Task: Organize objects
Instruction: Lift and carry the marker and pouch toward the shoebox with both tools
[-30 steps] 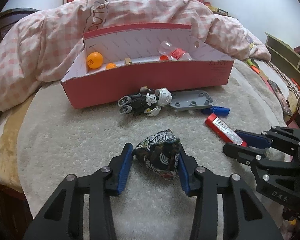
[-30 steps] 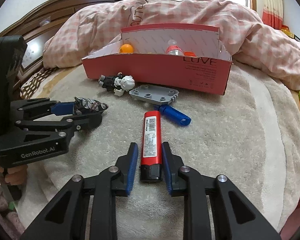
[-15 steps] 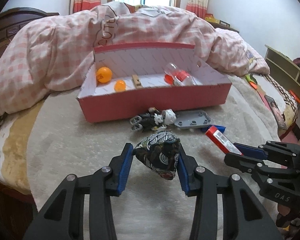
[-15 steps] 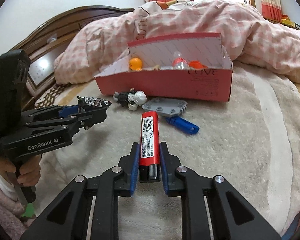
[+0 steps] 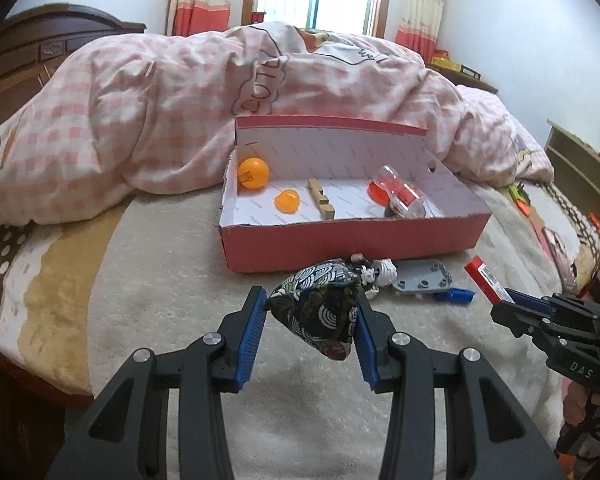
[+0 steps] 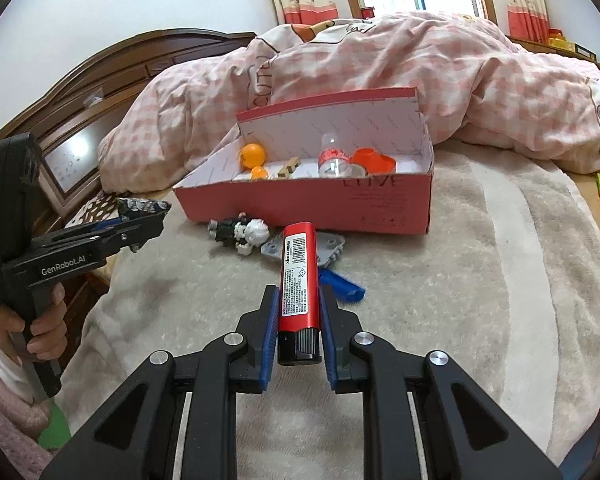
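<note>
Above the beige bed blanket [image 5: 148, 280], the left gripper [image 5: 310, 322] jaws clamp a dark patterned fabric pouch [image 5: 320, 312], partly open; the right gripper [image 6: 299, 312] jaws, nearly closed, clamp a red cylindrical tube [image 6: 298, 280], before the pink cardboard box [image 5: 352, 248].

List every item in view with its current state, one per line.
Left claw: shut on the patterned pouch, lifted.
Right claw: shut on the red tube, lifted.
Red box: open, on the blanket.
Orange ball: in the box.
Clear bottle: on its side in the box.
Toy figure: lying outside the box.
Grey plate: flat on the blanket.
</note>
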